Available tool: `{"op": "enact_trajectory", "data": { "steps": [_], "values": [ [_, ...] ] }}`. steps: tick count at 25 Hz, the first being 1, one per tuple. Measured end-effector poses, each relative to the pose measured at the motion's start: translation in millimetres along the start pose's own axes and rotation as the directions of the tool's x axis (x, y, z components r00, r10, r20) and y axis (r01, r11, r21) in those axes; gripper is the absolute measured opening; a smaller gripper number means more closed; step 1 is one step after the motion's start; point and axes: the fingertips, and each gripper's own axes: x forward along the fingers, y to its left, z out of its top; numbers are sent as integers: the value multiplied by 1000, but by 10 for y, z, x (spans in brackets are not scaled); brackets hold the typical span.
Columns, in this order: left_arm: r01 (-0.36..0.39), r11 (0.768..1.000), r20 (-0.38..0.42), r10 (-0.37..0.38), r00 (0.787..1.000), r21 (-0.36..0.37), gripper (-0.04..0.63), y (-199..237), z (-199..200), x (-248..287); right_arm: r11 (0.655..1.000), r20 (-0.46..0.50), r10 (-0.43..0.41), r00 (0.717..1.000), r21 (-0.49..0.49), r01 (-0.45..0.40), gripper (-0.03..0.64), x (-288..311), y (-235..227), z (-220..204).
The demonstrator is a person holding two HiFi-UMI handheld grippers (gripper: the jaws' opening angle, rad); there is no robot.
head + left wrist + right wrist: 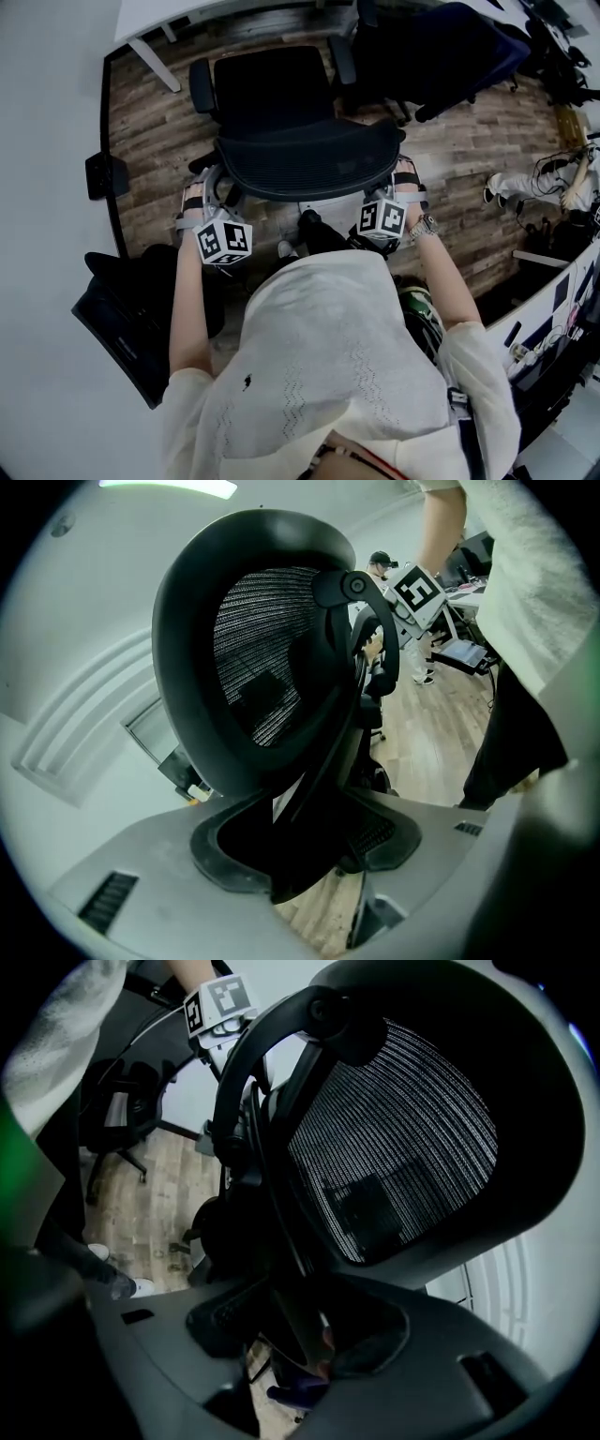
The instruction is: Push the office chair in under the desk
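The black office chair stands in front of me, its mesh backrest nearest and its seat pointing at the white desk at the top of the head view. My left gripper clamps the backrest's left rim and my right gripper clamps its right rim. In the left gripper view the backrest fills the frame and its rim runs down between the jaws of the left gripper. The right gripper view shows the same backrest held in the right gripper. The seat front sits close to the desk edge.
A second dark chair stands at the upper right beside the desk. A black bag lies on the floor at my left against the white wall. Another person is at the right, near a cluttered desk.
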Motion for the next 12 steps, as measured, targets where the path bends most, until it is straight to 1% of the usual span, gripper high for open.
{"op": "enact_trajectory", "data": {
  "steps": [6,12],
  "values": [
    [25,1000,-16,-25,1000,10,216,121,-42,106,1000,40,9,999,-6,-9,184,107,-59,37],
    [50,999,-8,-50,999,16,213,190,-49,184,1000,55,14,998,-5,-14,189,209,-131,37]
  ]
}}
